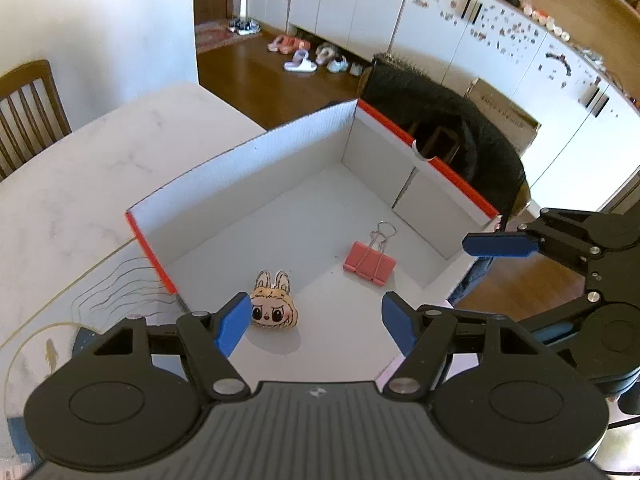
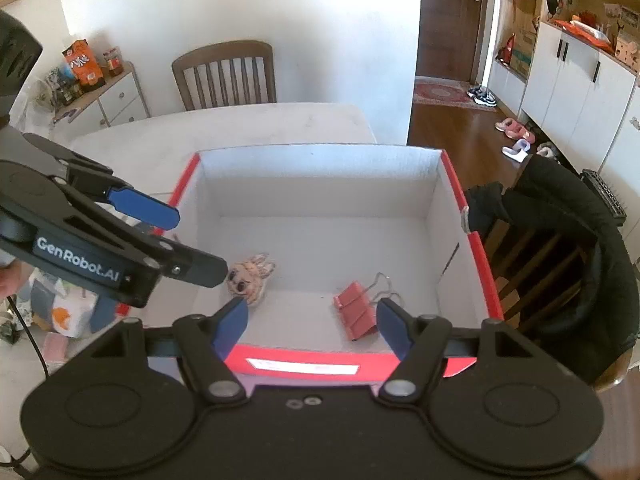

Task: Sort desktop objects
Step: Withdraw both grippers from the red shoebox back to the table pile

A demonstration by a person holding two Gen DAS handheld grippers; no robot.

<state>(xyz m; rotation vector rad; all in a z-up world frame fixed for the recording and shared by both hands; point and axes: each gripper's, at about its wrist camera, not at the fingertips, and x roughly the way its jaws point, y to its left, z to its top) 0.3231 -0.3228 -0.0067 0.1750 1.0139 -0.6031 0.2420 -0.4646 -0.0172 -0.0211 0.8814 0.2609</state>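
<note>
1. My left gripper (image 1: 316, 322) has its blue fingers (image 1: 232, 322) spread wide with nothing between them. It hangs over the near end of the box.

2. My right gripper (image 2: 312, 326) is also spread wide and empty, its blue pads (image 2: 232, 324) poised above the red near wall of the box.

3. From the left wrist view, the bunny-face charm (image 1: 274, 304) lies on the box floor just beside my left finger, touching or nearly touching its tip; I cannot tell which. Its face points up at me, ears away.

4. Ahead and right of the left fingers, the pink binder clip (image 1: 370, 261) lies on the box floor, its wire handles pointing away. It is apart from the charm.

5. From the right wrist view, the same clip (image 2: 356, 314) lies just inside my right finger, below the tips, and the charm (image 2: 250, 278) sits just beyond my left finger, partly hidden behind the other gripper's tip.

6. Both lie in one open cardboard box (image 1: 248, 160) with white inside and red outside (image 2: 472, 240).

7. The box rests on a pale marble-look table (image 1: 92, 168).

8. Further out: a wooden chair (image 2: 226, 76) beyond the table, and a dark coat (image 2: 576, 240) draped over another chair to the right of the box.
</note>
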